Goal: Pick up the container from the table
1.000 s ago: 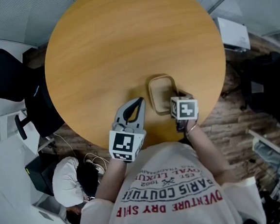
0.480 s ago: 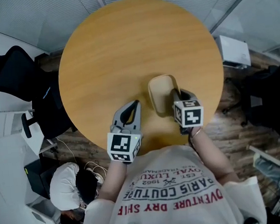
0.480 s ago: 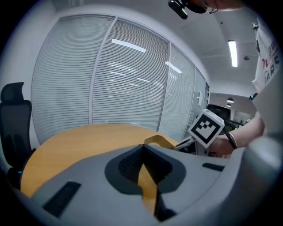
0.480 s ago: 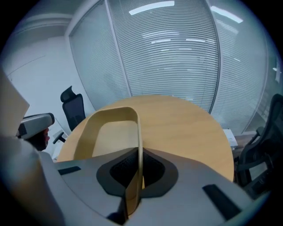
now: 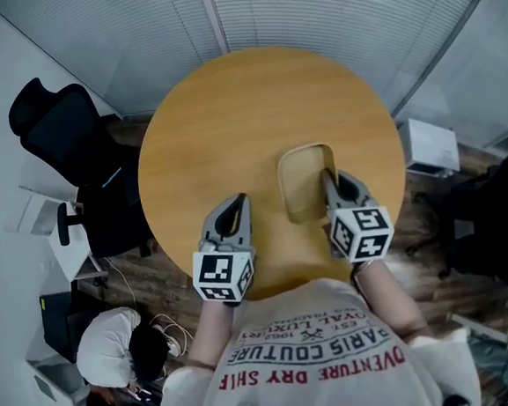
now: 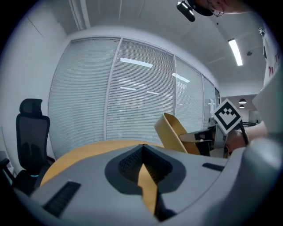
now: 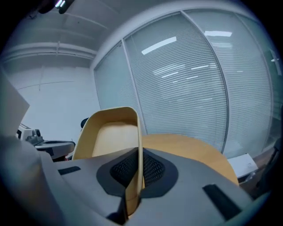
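Observation:
A tan, rounded-rectangle container (image 5: pixel 303 183) hangs tilted above the round wooden table (image 5: pixel 220 121), its open side turned left. My right gripper (image 5: pixel 329 176) is shut on its right rim. In the right gripper view the thin rim (image 7: pixel 139 132) runs straight up between the pads, and the container's hollow (image 7: pixel 110 134) fills the left. My left gripper (image 5: pixel 238 199) hovers to the left of the container, jaws together, with nothing in them. In the left gripper view the container (image 6: pixel 173 131) stands up at the right, beyond the closed tips (image 6: pixel 142 147).
A black office chair (image 5: pixel 69 125) stands left of the table and another dark chair (image 5: pixel 489 212) to the right. A white box (image 5: pixel 431 143) sits on the floor at right. A person (image 5: pixel 116 347) crouches at lower left. Blinds cover the glass wall behind the table.
Both grippers have risen. The right one has carried the container up off the table and tipped it more upright. The table looks smaller and farther below.

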Demonstrator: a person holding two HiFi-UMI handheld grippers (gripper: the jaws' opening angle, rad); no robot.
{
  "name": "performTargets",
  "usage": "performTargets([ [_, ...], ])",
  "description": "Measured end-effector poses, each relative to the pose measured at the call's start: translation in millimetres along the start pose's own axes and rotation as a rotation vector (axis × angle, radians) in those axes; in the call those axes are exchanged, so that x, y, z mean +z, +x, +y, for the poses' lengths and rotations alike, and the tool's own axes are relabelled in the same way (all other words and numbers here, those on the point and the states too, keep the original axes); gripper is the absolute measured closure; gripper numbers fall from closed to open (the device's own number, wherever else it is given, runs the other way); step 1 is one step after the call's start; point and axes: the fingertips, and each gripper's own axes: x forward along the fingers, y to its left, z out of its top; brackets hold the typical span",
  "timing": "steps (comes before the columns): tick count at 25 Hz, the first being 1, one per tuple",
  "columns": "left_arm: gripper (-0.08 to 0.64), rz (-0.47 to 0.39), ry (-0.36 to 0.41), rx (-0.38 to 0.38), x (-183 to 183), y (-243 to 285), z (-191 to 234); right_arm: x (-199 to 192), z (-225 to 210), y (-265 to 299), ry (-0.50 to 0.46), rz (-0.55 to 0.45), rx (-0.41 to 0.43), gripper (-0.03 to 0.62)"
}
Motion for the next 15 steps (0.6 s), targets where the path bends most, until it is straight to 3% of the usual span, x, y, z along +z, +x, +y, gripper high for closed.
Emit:
performTargets([
  [8, 0.558, -0.118, 0.025, 0.084, 40, -27, 9, 55, 40, -37, -0.178, -0.268, 0.102, 0.591],
  [15, 0.560, -0.147, 0.034, 0.120, 51, -41, 12, 54, 60, -51, -0.242, -0.313, 0.160, 0.591],
])
